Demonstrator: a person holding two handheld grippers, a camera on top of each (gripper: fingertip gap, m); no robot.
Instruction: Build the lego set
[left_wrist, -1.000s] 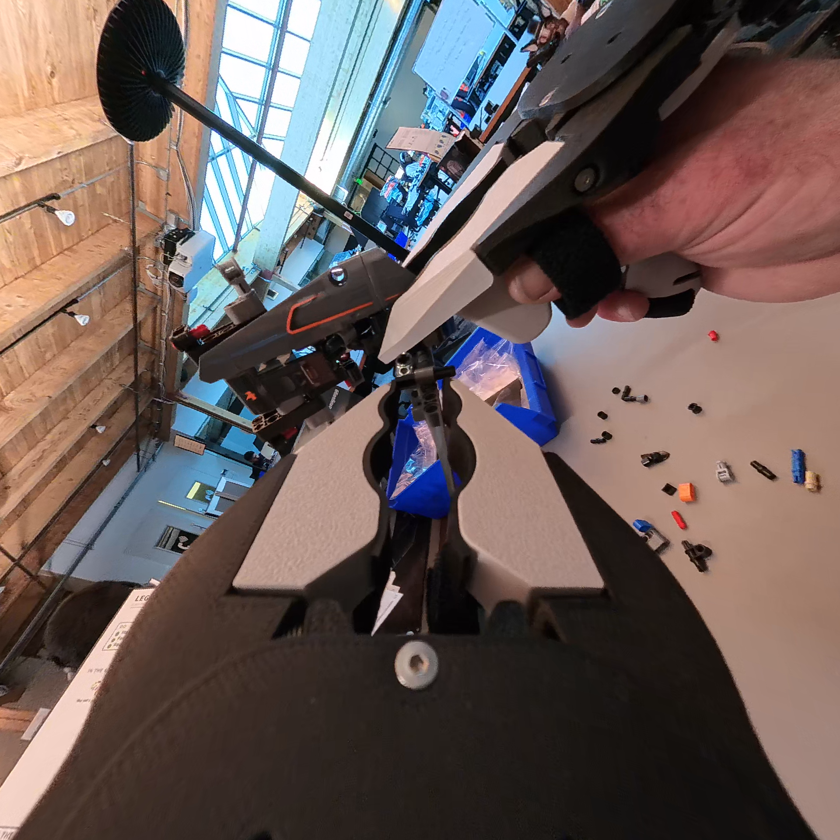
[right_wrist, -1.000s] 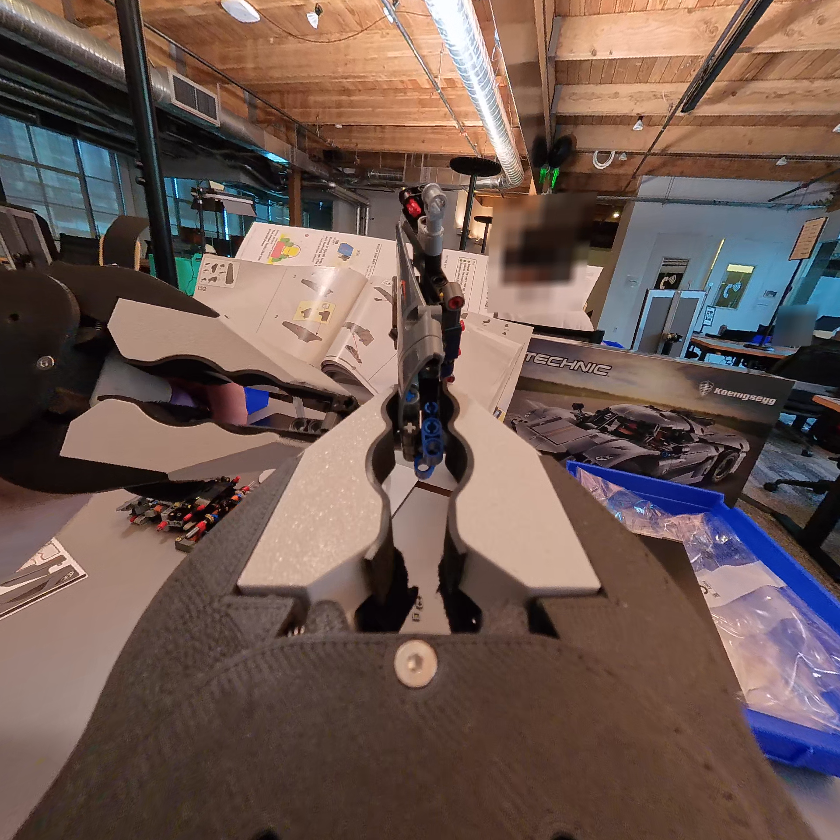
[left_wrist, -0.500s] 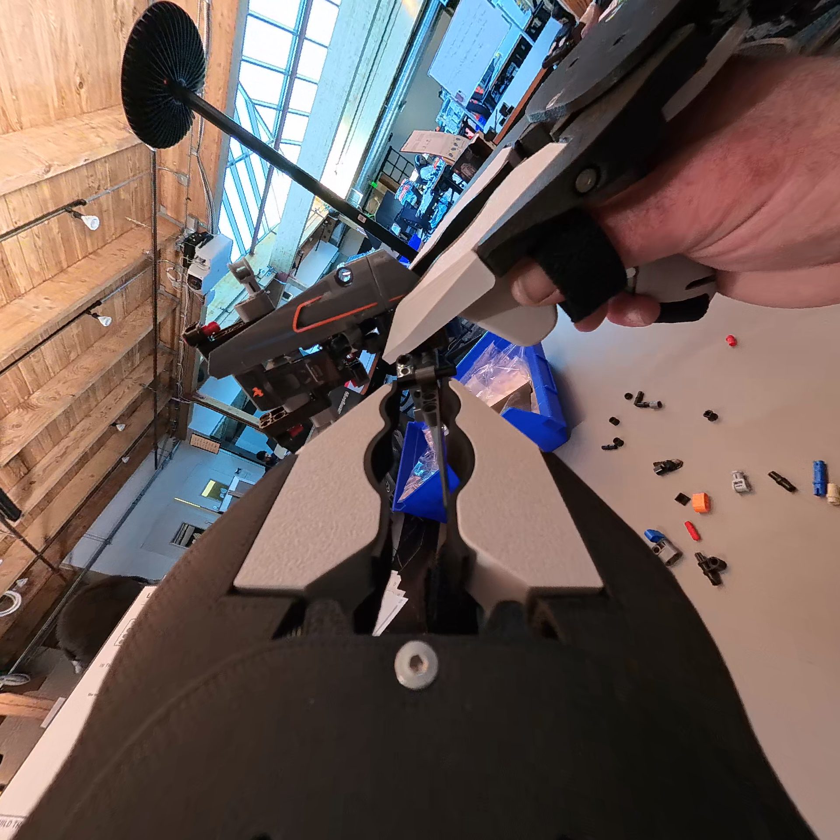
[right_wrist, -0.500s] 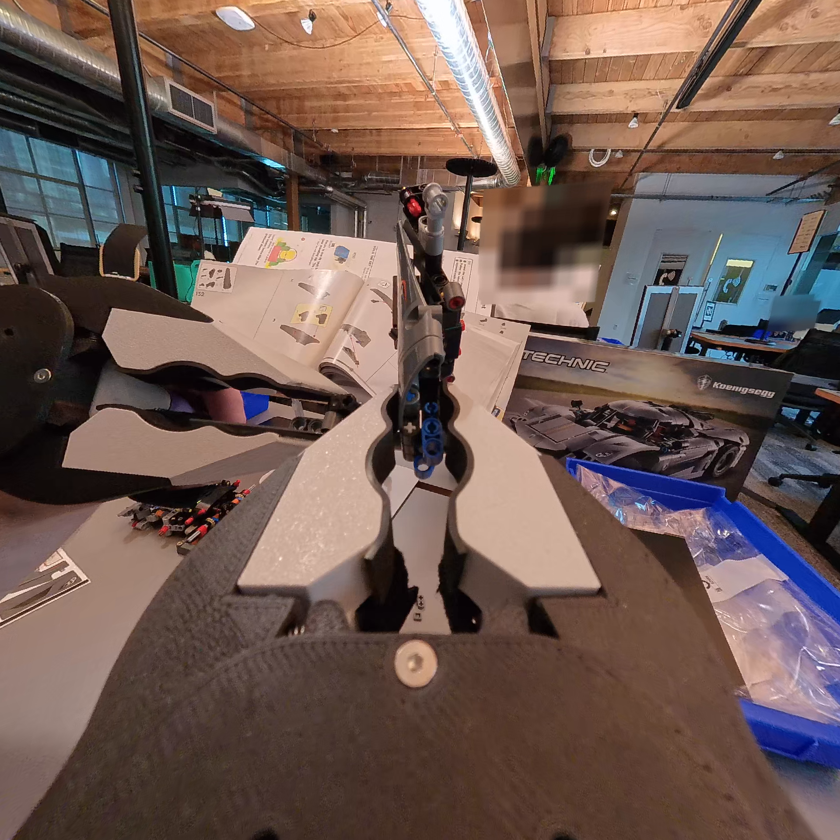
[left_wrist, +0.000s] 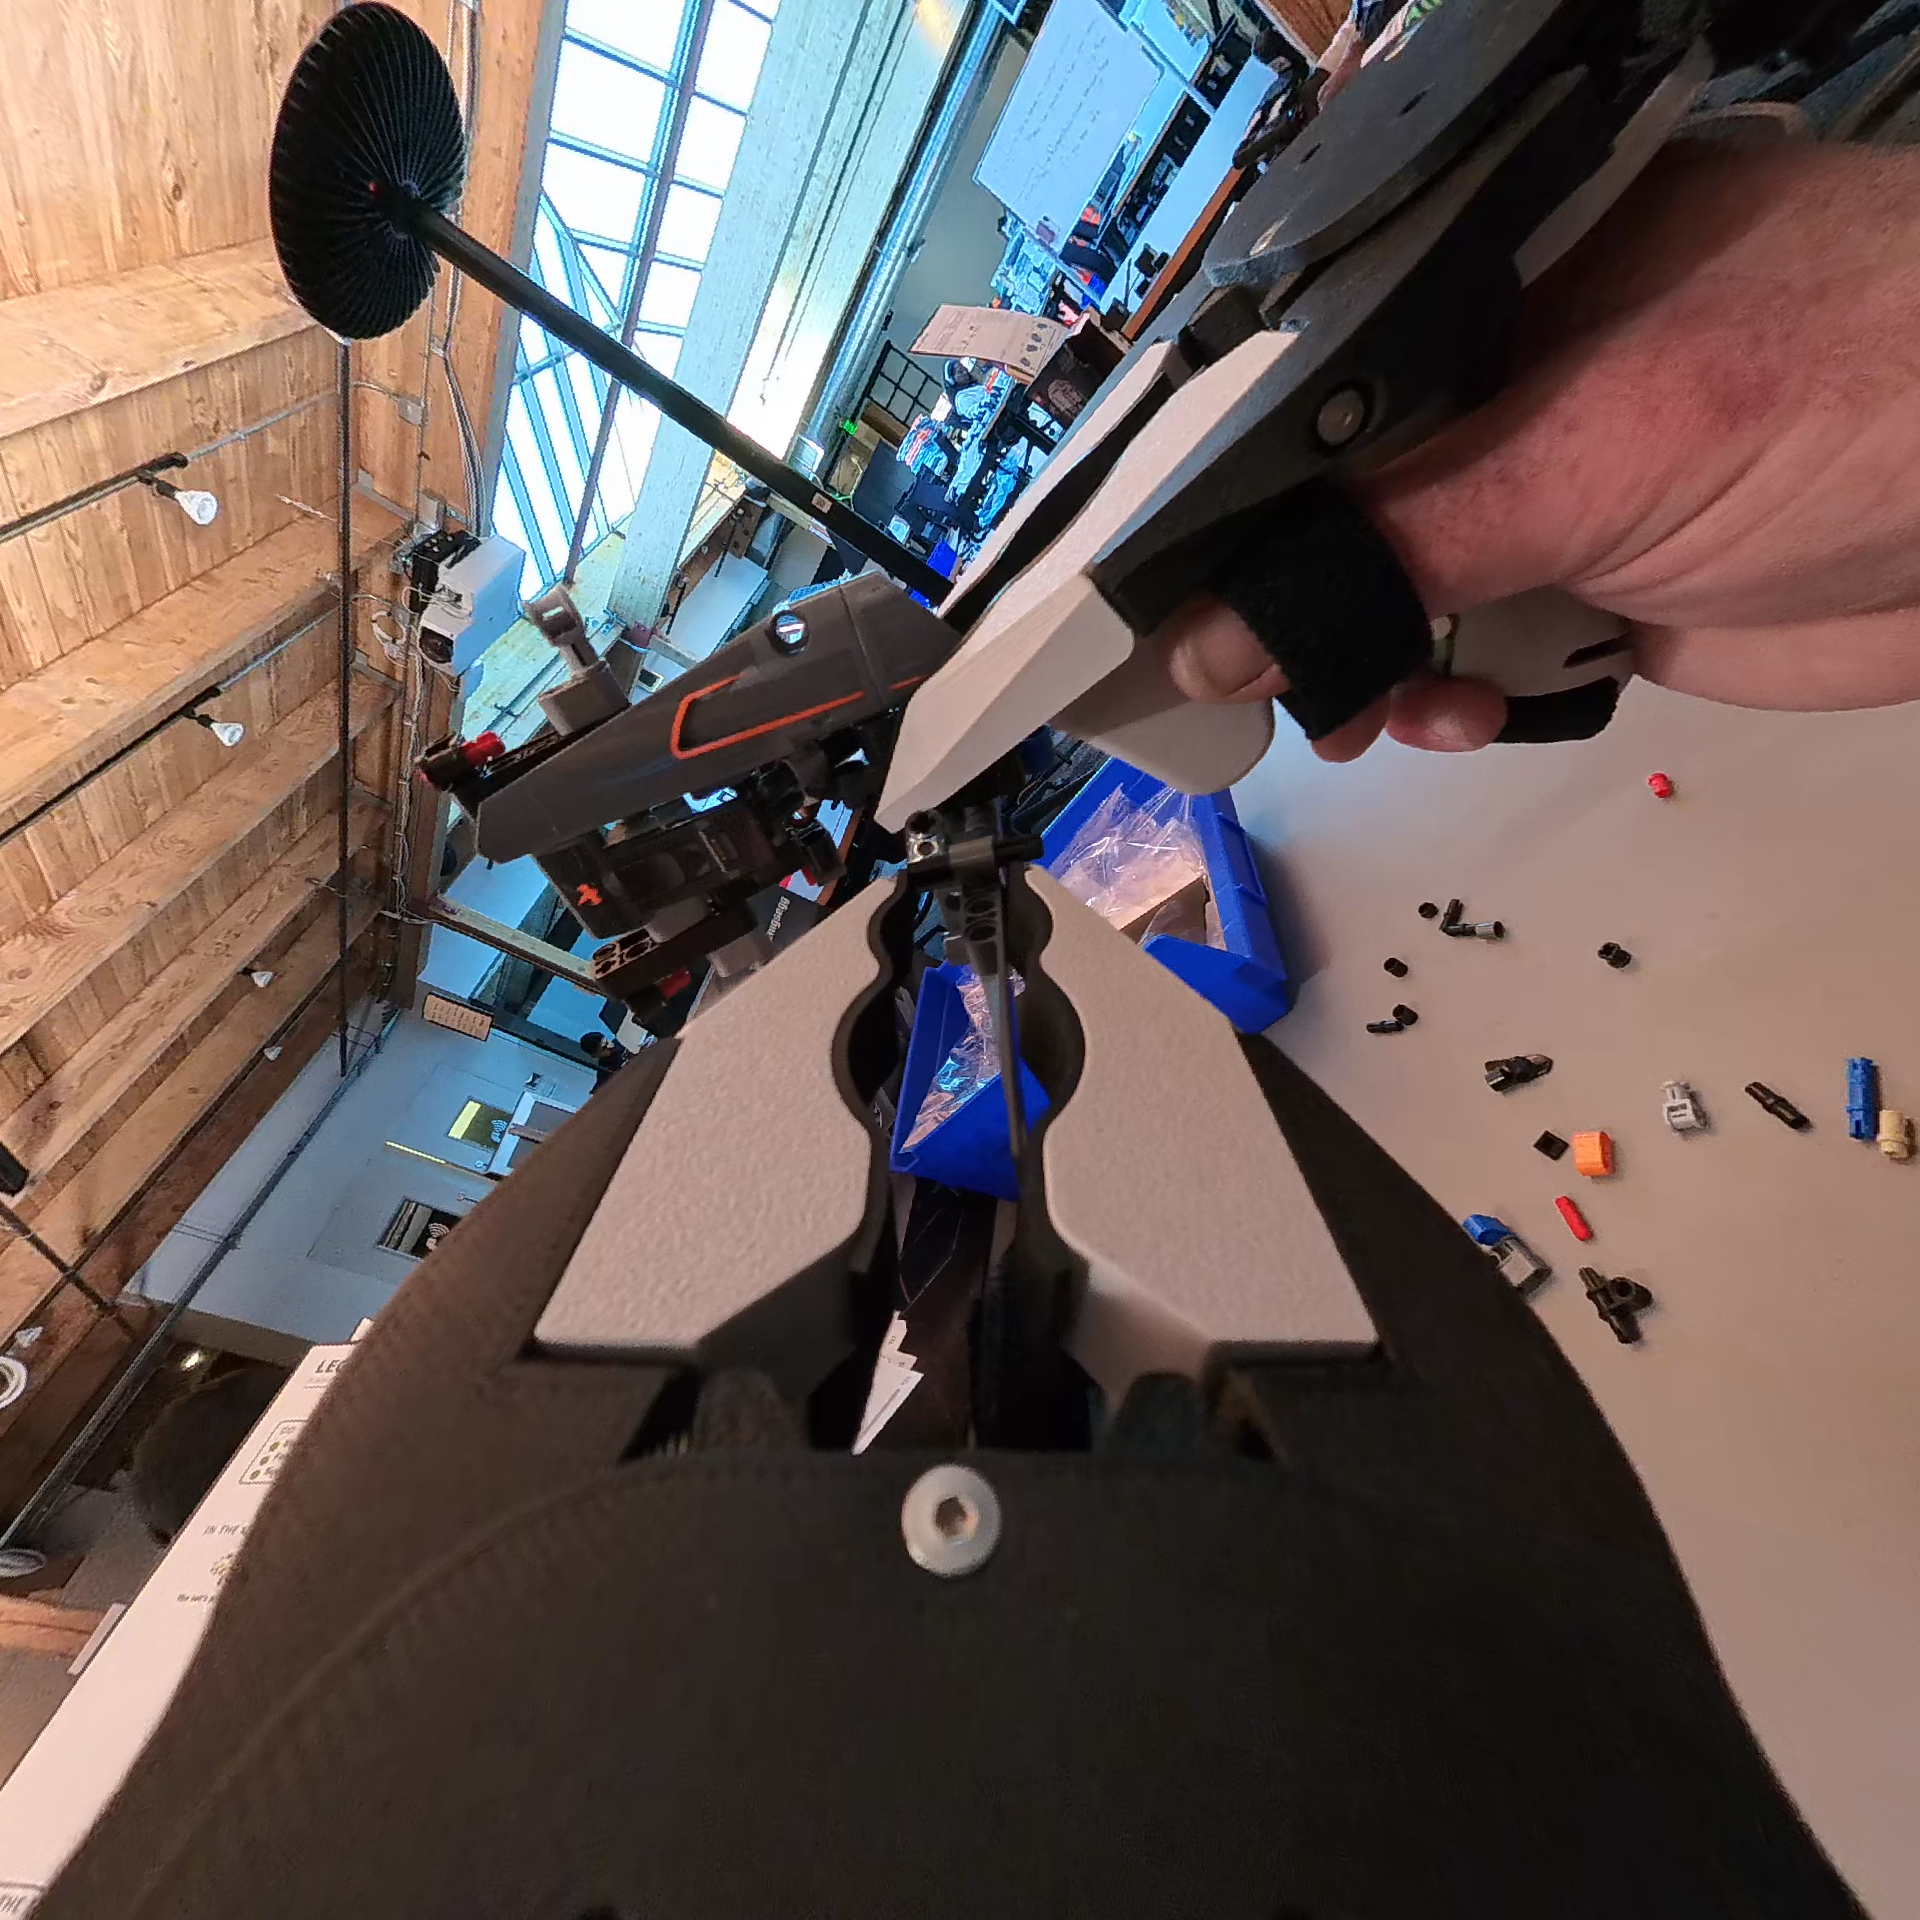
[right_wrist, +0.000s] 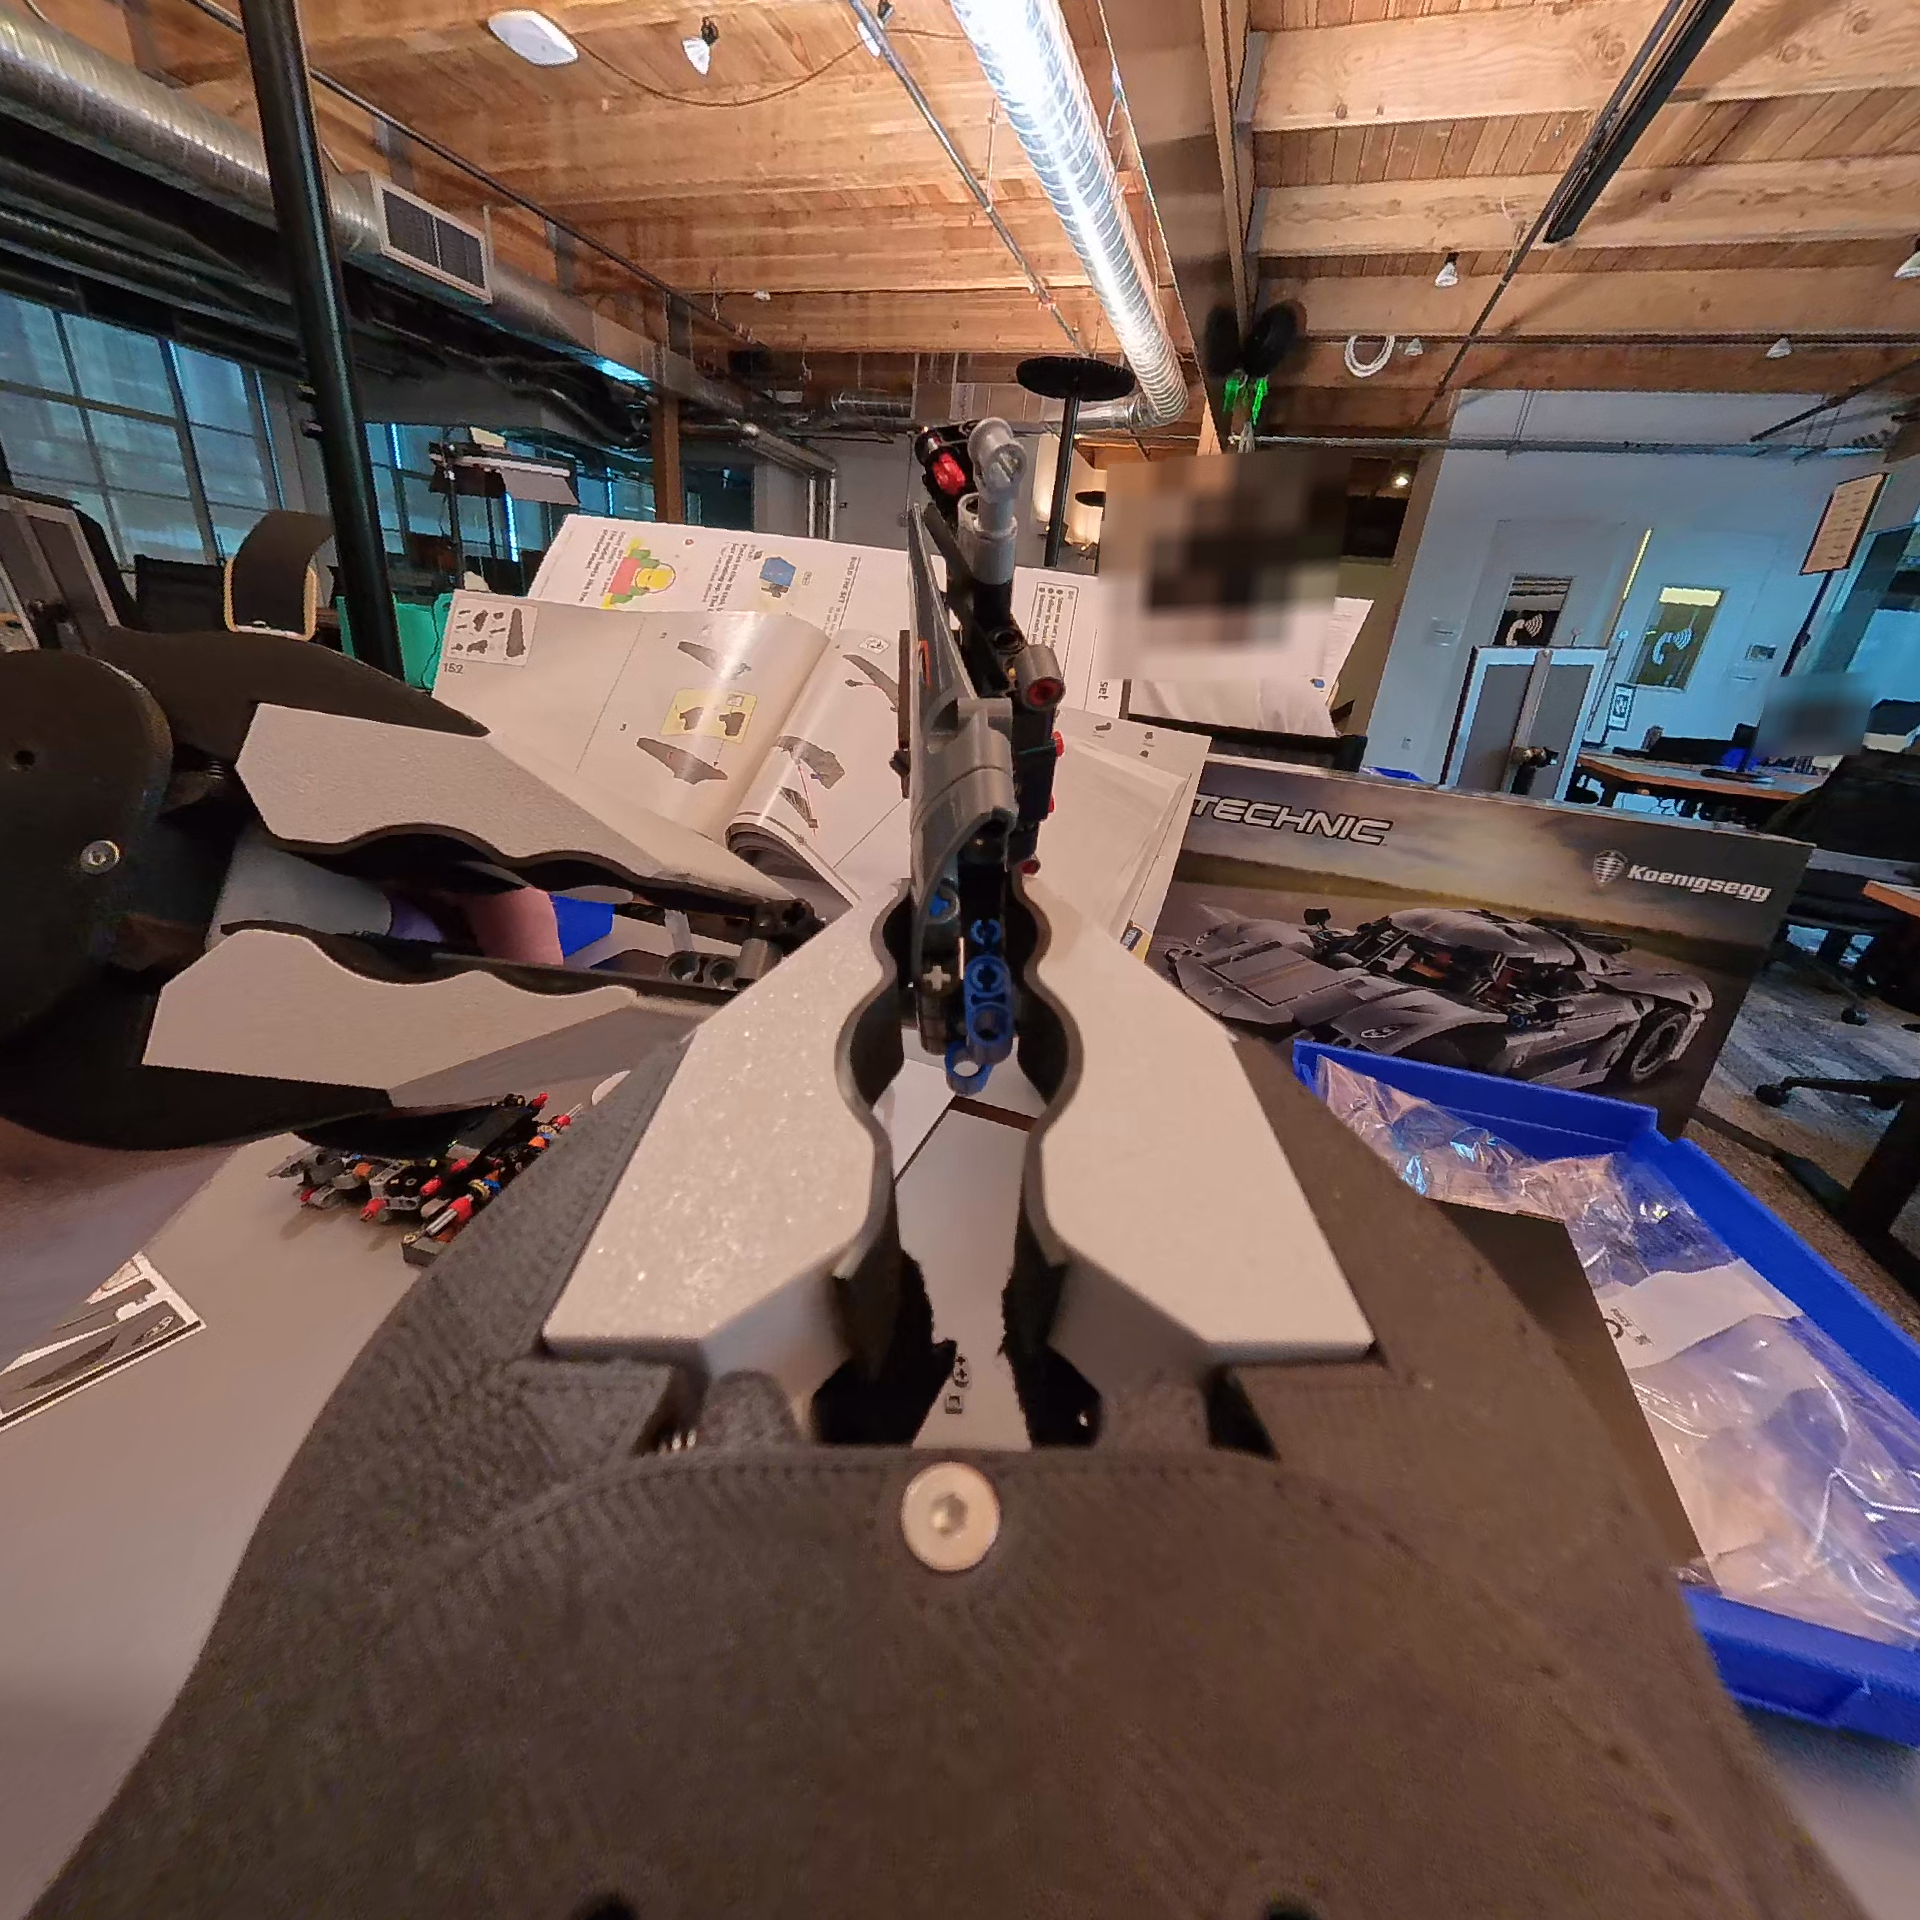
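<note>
Right wrist view shows the right gripper (right_wrist: 961, 935) clamping an upright grey-and-black panelled lego subassembly (right_wrist: 961, 790) while the left gripper (right_wrist: 717, 940) pinches a slim black beam piece (left_wrist: 982, 914) against it, loose small pieces (left_wrist: 1590, 1153) unused on the table.

grey panel (left_wrist: 727, 717) (orange stripe), blue bin (left_wrist: 1226, 935)

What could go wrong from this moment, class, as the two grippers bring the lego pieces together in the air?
1. The left gripper pinches a thin black beam only at its fingertips; pushing it could twist it or make it slip out.
2. The right gripper holds the tall grey assembly by its bottom end alone, so side force may lever it loose.
3. Both are above the table; a dropped piece could land among the loose parts.
</note>
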